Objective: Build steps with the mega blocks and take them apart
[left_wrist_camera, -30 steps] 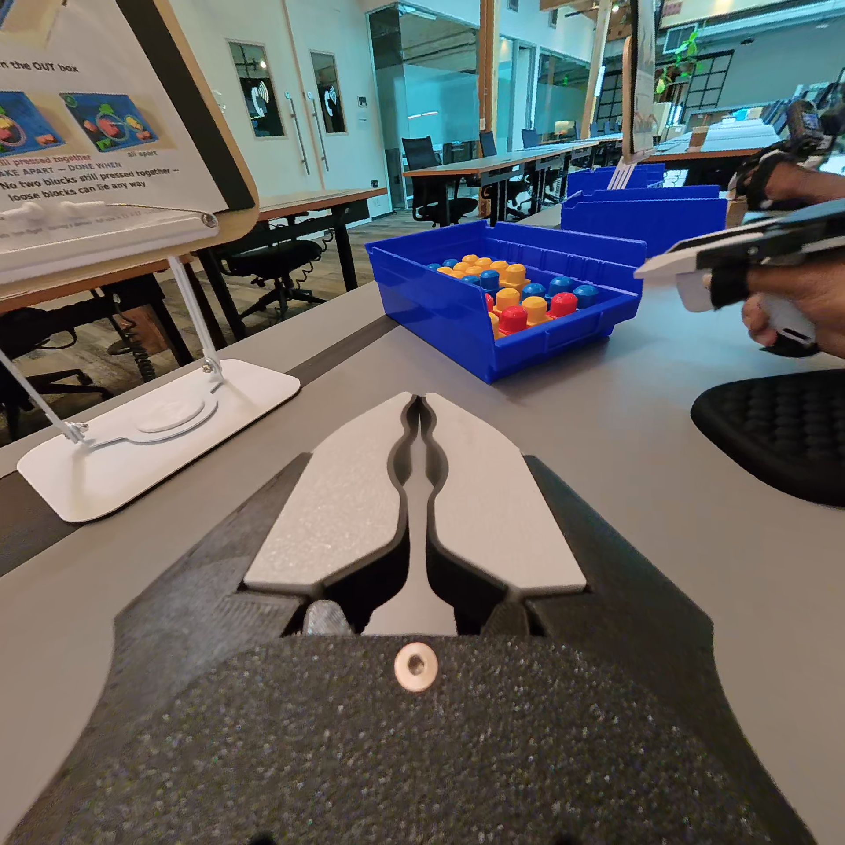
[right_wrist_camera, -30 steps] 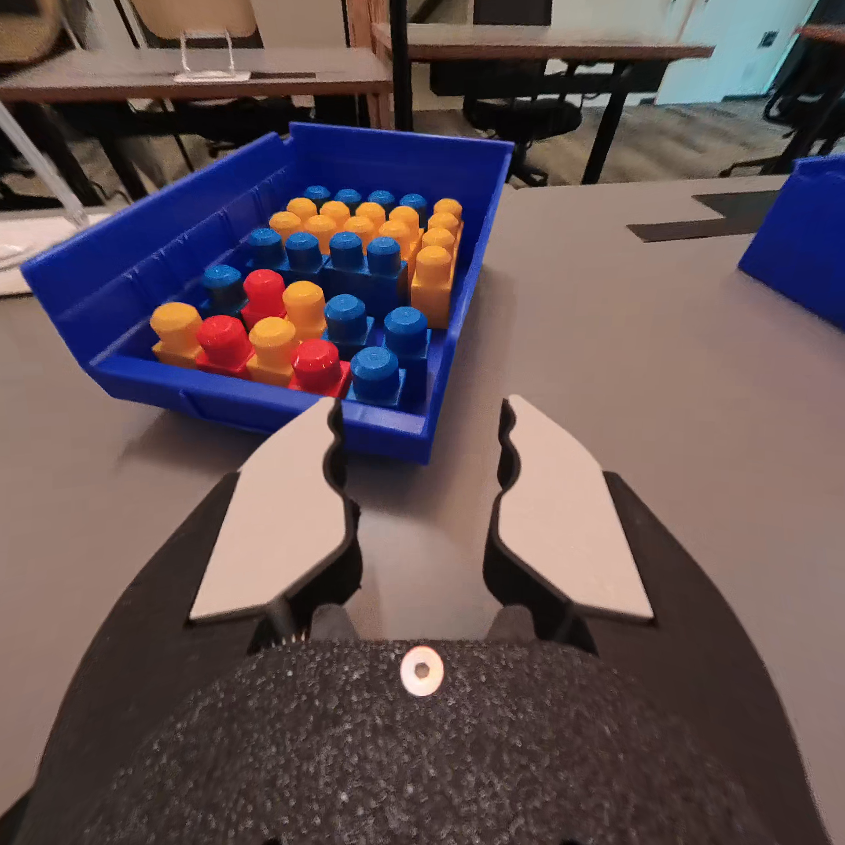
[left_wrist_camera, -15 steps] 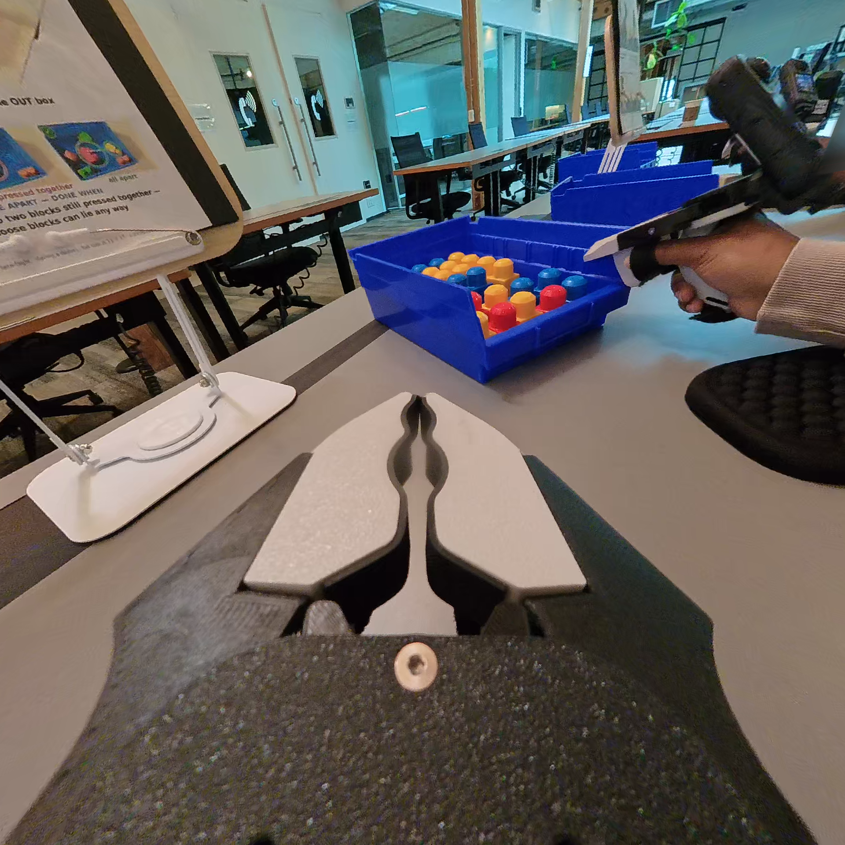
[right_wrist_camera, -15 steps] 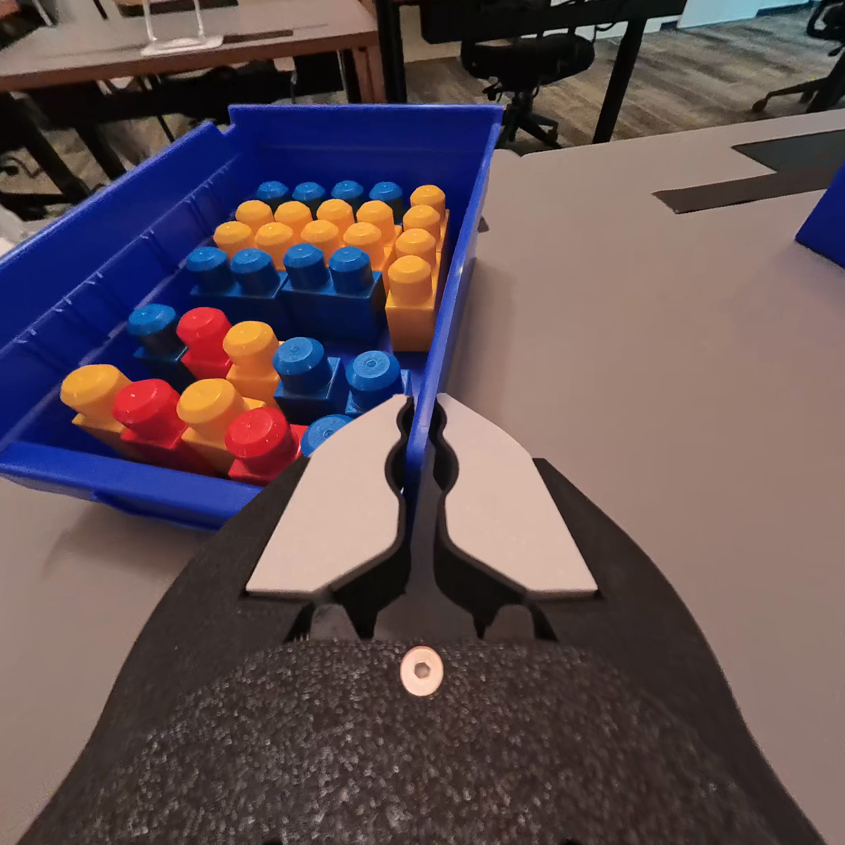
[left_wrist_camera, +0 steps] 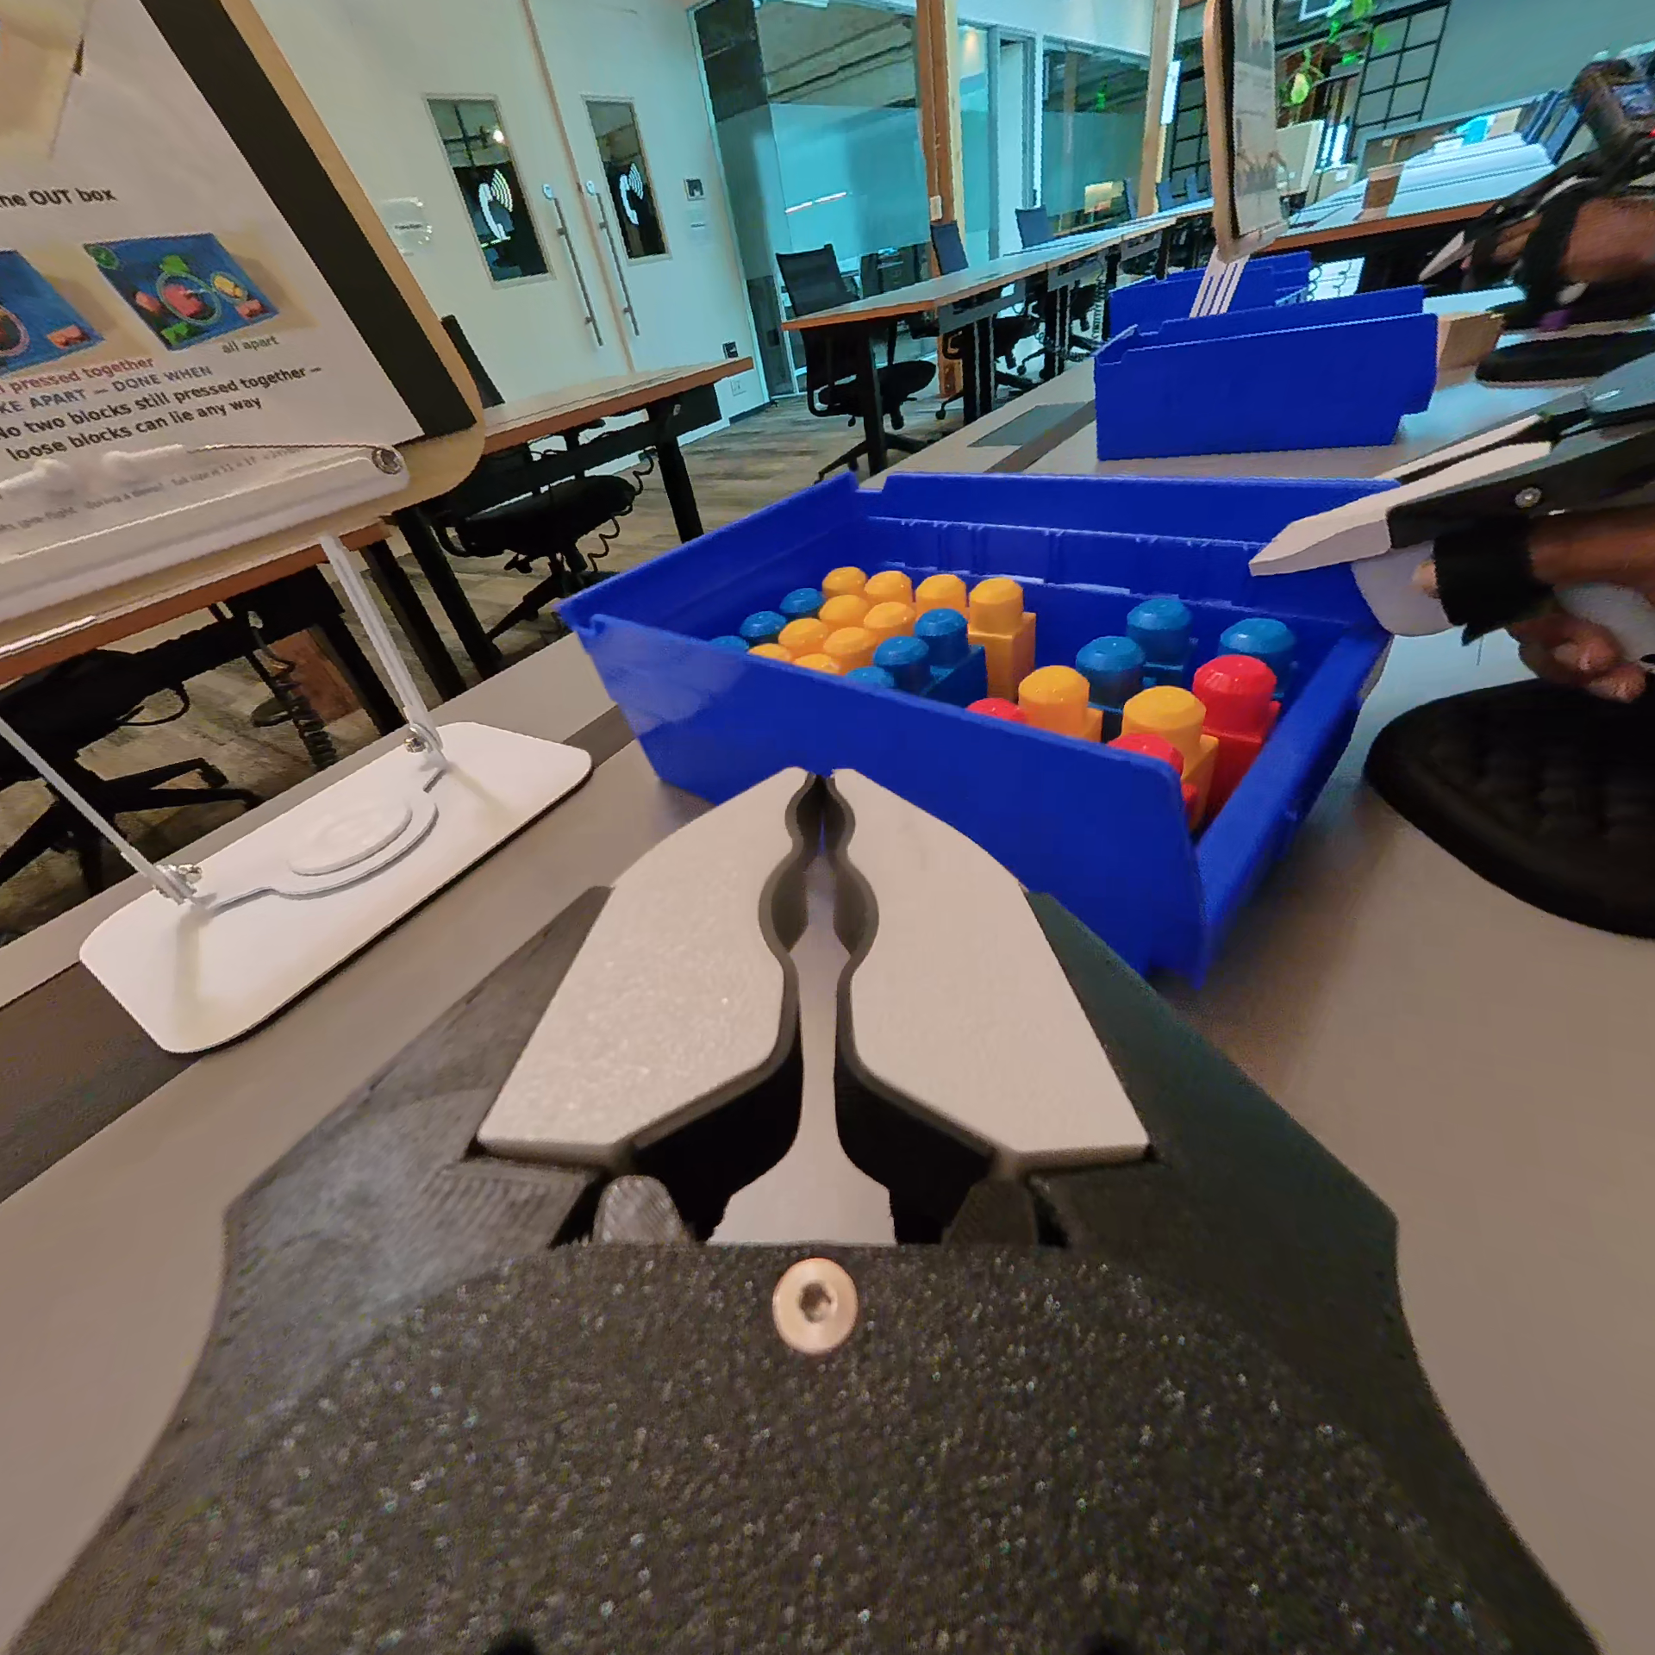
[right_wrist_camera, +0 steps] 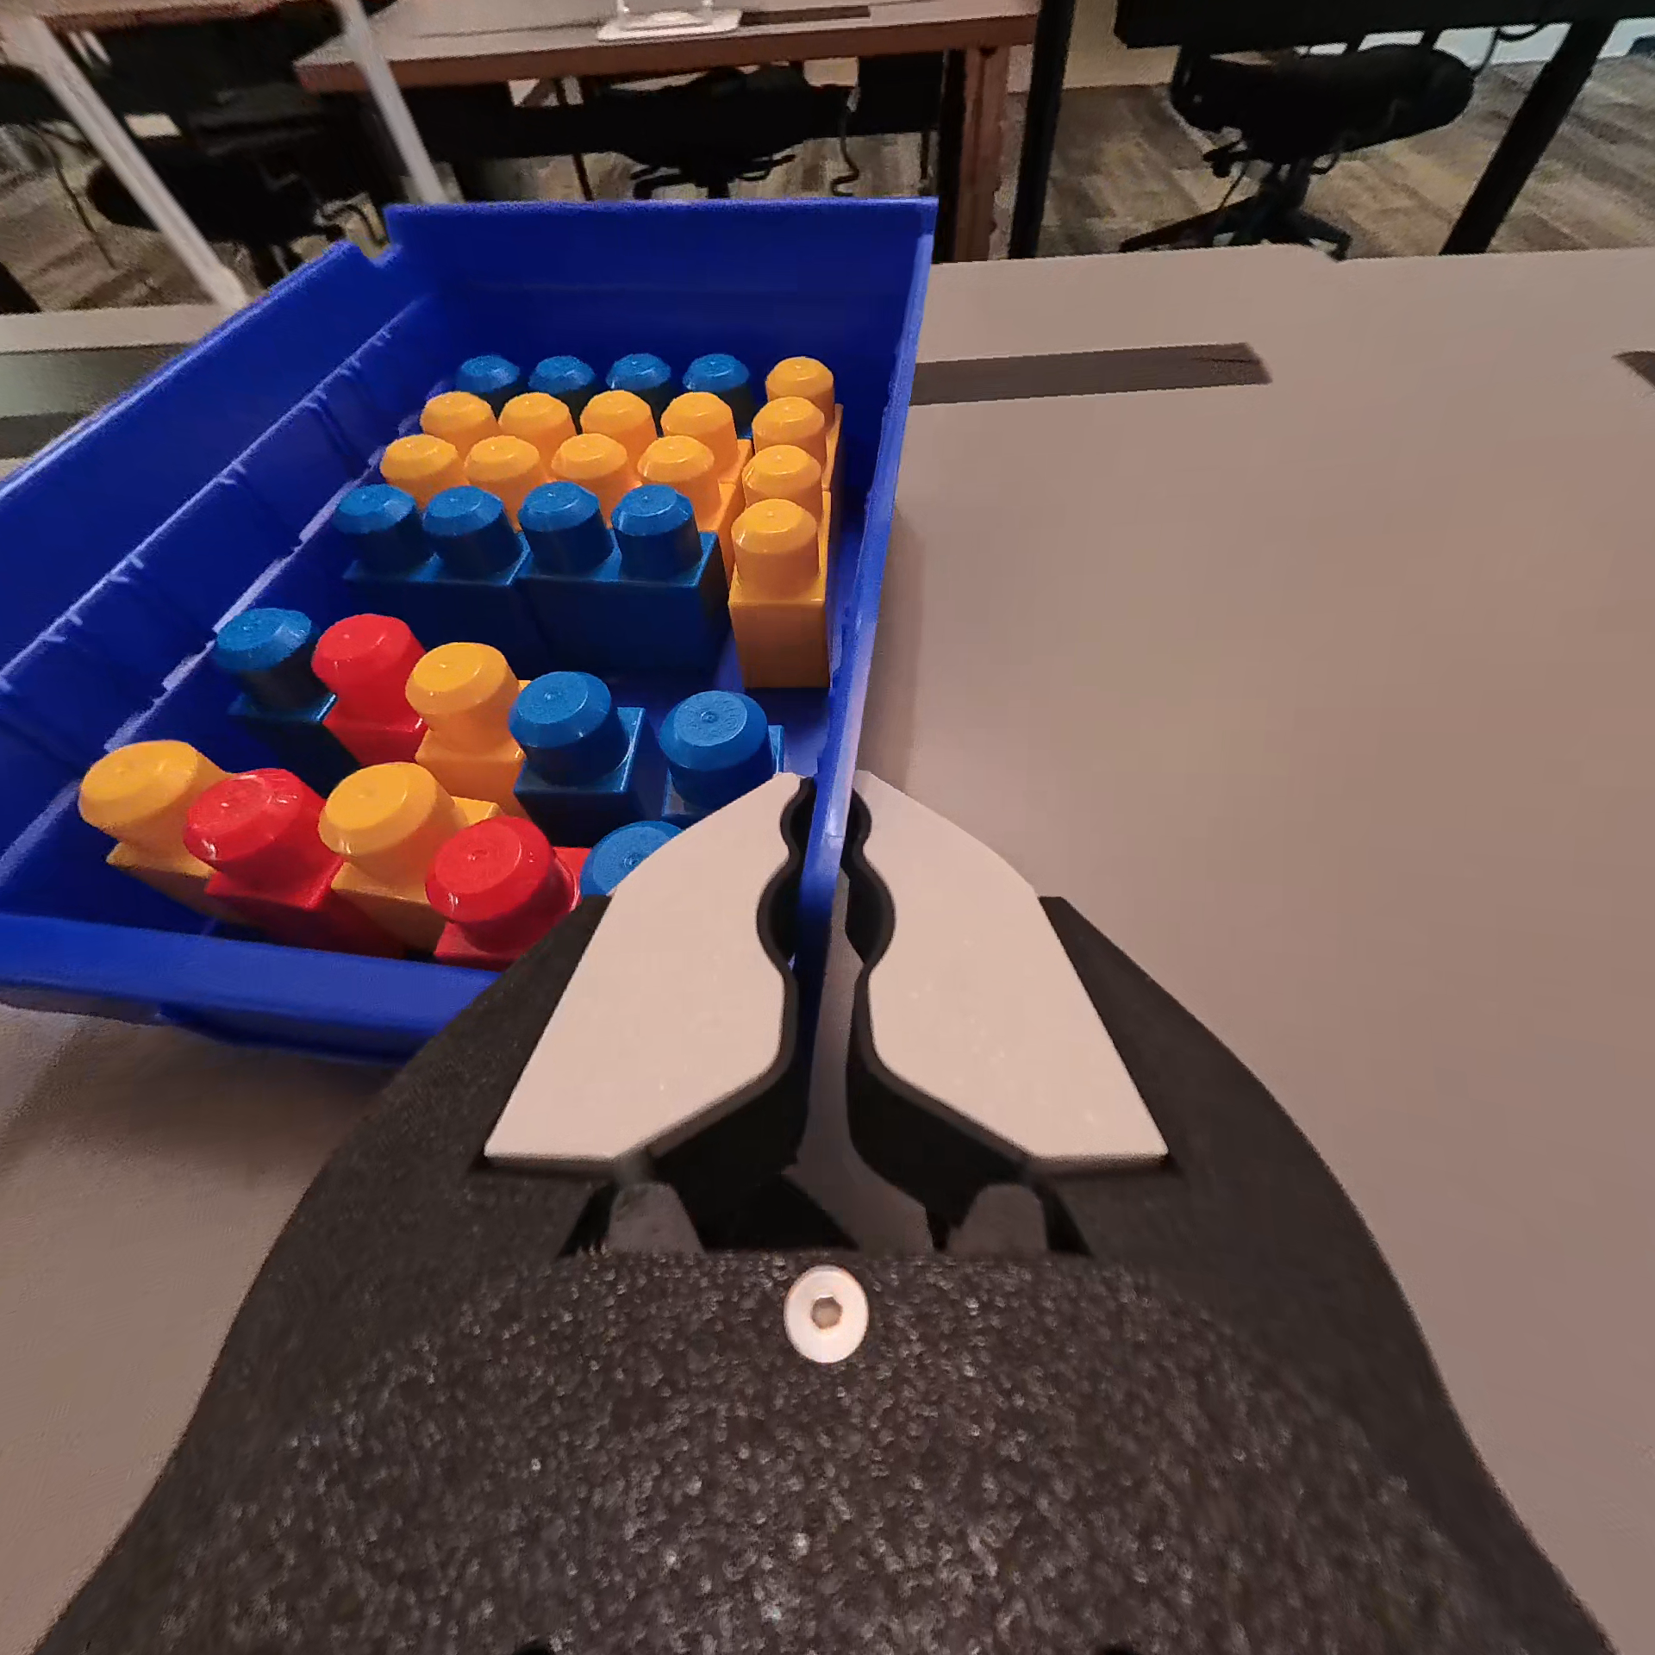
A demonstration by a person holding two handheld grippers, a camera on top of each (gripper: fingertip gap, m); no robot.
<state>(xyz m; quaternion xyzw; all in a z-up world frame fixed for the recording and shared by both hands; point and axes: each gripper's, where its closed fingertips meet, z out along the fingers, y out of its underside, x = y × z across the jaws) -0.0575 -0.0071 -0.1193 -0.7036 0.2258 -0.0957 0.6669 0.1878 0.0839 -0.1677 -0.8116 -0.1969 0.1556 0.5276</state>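
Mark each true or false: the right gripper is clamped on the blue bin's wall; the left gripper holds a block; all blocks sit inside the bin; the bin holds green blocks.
1. The right gripper is clamped on the blue bin's side wall: true.
2. The left gripper holds a block: false, it is shut on nothing.
3. All visible blocks sit inside the bin: true.
4. The bin holds green blocks: false, only blue, yellow and red.

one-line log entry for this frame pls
phase: bin grasp | right gripper: shut on blue bin side wall | left gripper: shut, empty | mega blocks: all in bin
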